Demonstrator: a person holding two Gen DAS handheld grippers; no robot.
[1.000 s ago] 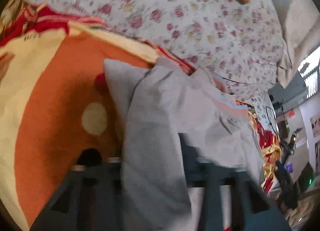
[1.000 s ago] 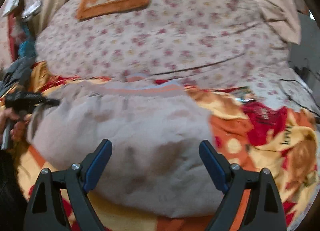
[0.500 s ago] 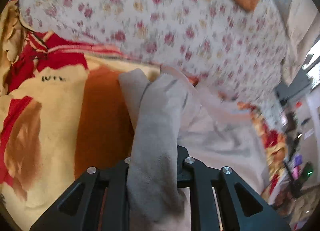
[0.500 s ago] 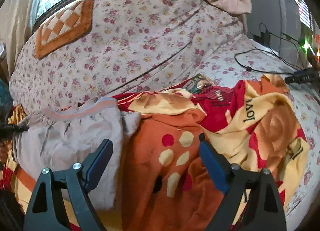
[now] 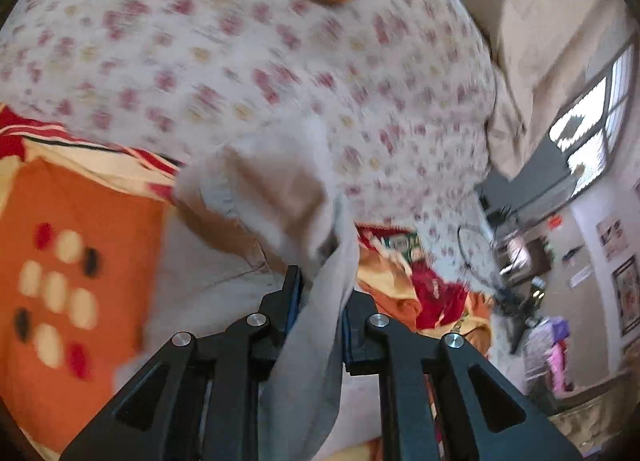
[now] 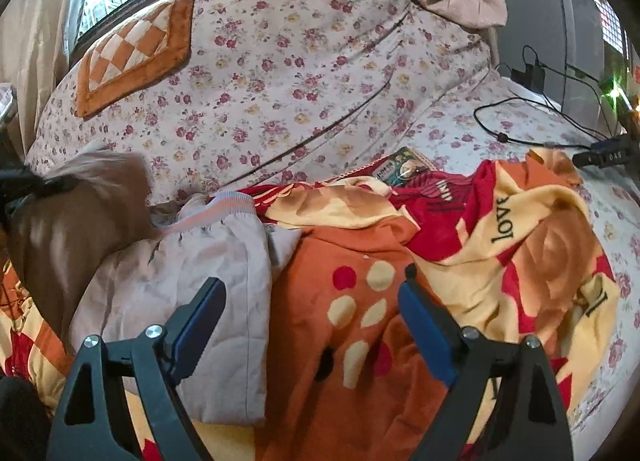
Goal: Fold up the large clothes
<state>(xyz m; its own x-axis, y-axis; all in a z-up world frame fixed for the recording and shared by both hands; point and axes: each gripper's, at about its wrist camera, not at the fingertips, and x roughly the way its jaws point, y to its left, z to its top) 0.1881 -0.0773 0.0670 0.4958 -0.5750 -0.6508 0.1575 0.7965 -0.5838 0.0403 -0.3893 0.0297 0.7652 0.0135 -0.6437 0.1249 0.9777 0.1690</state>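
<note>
One pale grey, soft cotton garment with a pink-striped waistband [image 6: 172, 261] lies crumpled on the orange, red and cream fleece blanket [image 6: 500, 245]. Behind the blanket rises one rounded floral quilt [image 6: 280, 73] bearing an orange checked cushion cover [image 6: 132, 57]; black cables [image 6: 532, 117] trail at the blanket's far right edge. The left gripper [image 5: 320, 293] is clamped tight on a lifted fold of the garment. The right gripper [image 6: 312, 317] hangs over the blanket, jaws spread wide, holding nothing.
</note>
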